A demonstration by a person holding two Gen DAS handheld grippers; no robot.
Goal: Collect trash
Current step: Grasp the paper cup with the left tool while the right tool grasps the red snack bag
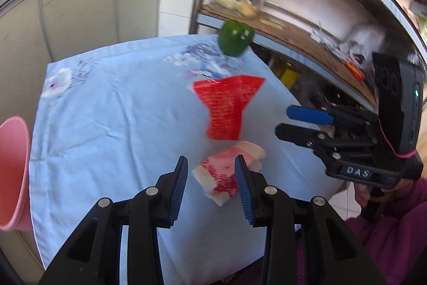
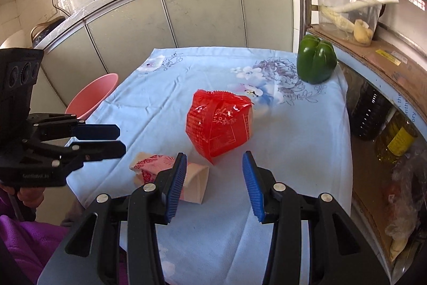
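Note:
A crushed red-and-white paper cup (image 1: 226, 172) lies on the blue flowered tablecloth (image 1: 112, 108). My left gripper (image 1: 210, 164) is open, its pads just short of the cup on either side. The cup also shows in the right wrist view (image 2: 149, 164). A crumpled red plastic bag (image 1: 226, 106) lies beyond the cup, and it also shows in the right wrist view (image 2: 220, 123). My right gripper (image 2: 213, 160) is open and empty, just in front of the bag. It appears in the left wrist view (image 1: 283, 120), and the left gripper appears in the right wrist view (image 2: 120, 139).
A green bell pepper (image 2: 316, 60) stands at the table's far right corner. A pink bin (image 2: 92, 95) stands off the table's left edge. A metal shelf (image 2: 373, 52) with bottles and bags runs along the right. Kitchen cabinets (image 2: 200, 7) are behind.

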